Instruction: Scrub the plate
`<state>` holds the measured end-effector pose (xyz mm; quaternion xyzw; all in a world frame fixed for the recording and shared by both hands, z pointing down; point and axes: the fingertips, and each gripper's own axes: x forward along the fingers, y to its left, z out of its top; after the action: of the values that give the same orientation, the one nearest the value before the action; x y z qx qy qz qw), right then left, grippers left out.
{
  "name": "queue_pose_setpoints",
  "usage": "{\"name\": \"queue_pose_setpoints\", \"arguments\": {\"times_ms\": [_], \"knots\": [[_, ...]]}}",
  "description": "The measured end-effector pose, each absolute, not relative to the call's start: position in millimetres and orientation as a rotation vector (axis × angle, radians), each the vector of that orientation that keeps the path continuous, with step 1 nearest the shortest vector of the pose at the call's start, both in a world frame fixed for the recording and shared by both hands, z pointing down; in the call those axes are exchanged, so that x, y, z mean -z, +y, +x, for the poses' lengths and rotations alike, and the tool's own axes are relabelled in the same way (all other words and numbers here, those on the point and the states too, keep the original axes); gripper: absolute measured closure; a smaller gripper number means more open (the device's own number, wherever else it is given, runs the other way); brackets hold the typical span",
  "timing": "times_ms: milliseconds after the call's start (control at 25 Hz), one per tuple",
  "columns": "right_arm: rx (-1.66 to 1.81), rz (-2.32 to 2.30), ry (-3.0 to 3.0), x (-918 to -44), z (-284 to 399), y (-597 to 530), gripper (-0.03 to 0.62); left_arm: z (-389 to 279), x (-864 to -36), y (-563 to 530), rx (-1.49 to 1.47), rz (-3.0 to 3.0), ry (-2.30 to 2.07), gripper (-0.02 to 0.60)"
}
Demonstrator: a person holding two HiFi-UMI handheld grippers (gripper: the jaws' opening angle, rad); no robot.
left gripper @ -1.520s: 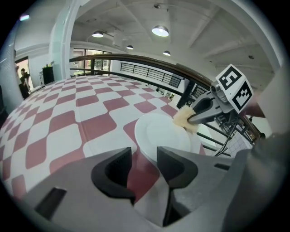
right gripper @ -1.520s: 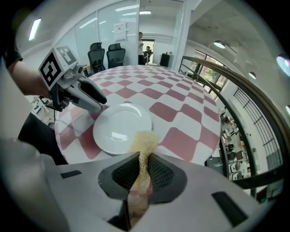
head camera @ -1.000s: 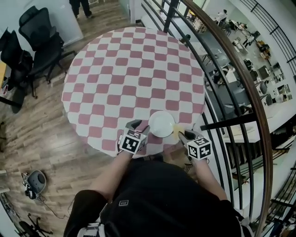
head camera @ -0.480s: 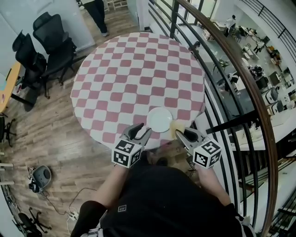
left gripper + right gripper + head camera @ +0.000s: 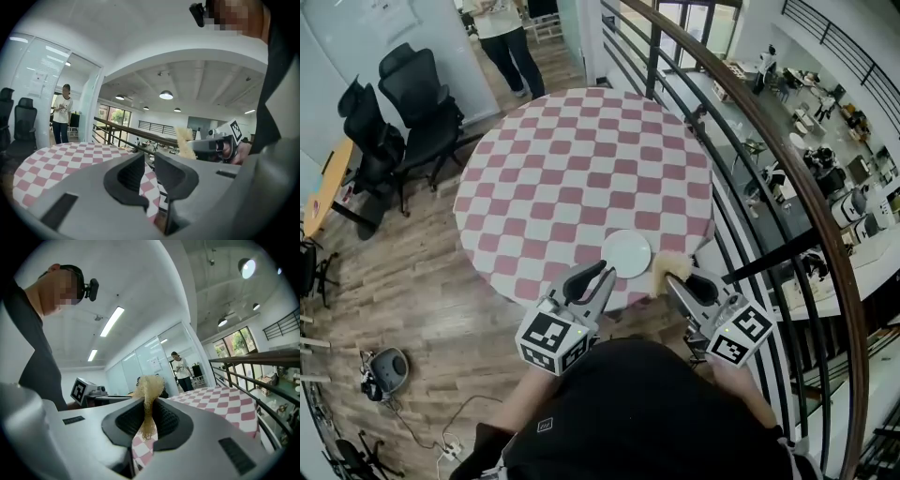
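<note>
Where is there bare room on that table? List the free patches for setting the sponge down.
The checked table is bare everywhere beyond the plate: the whole middle, the far rim and the left side toward the chairs. Only the near edge is crowded: the plate, and the sponge in the right tongs.

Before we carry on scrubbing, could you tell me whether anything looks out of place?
Nothing stands out: the plate lies flat on the table, and the sponge is clamped in the right tool.

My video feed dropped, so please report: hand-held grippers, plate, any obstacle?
Left hand-held gripper empty, jaws just been closing. Right hand-held gripper shut on sponge. Plate on table, untouched. Nothing blocking.
</note>
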<state>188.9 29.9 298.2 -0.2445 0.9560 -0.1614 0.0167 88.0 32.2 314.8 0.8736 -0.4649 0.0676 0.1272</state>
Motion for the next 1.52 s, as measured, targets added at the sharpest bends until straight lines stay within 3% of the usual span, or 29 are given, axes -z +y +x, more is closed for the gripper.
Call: {"name": "queue_pose_setpoints", "arguments": {"times_ms": [640, 1520], "knots": [[0.120, -0.675, 3.002, -230, 110, 45, 0.542, 28, -247, 36, -0.103, 2.657, -1.429, 0.523], [0.185, -0.710, 3.031, -235, 82, 35, 0.542, 1, -244, 30, -0.070, 2.655, -1.447, 0.558]]}}
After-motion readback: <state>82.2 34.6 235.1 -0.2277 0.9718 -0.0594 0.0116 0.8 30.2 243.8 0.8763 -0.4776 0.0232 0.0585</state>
